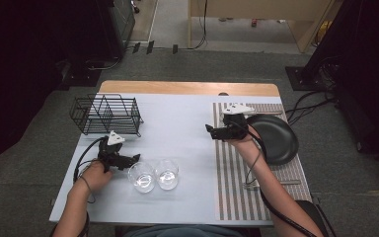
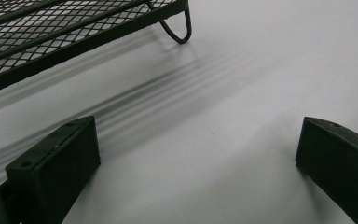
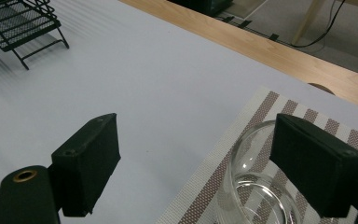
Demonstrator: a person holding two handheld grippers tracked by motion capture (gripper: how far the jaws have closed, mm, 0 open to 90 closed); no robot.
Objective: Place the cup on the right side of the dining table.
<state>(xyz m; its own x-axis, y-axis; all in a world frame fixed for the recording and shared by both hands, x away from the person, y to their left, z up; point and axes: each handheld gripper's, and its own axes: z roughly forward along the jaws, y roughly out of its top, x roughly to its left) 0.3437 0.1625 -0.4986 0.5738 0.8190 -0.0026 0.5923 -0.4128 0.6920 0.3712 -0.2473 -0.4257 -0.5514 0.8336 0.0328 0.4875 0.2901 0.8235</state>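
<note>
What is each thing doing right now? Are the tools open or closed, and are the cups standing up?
left tool: open, holding nothing.
right tool: open, not gripping anything.
two clear drinking glasses: upright, empty, side by side.
clear glass on the mat: upright, beside the right tool's jaw.
black wire rack: standing, empty.
black round plate: empty, on the mat.
brown-and-white striped mat: lying flat.

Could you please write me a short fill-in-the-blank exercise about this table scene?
1. Beside the left claw stand ____ clear glasses.
2. The black plate lies on the ____ placemat.
3. The wire rack is ____.
Missing words: two; striped; empty.
</note>
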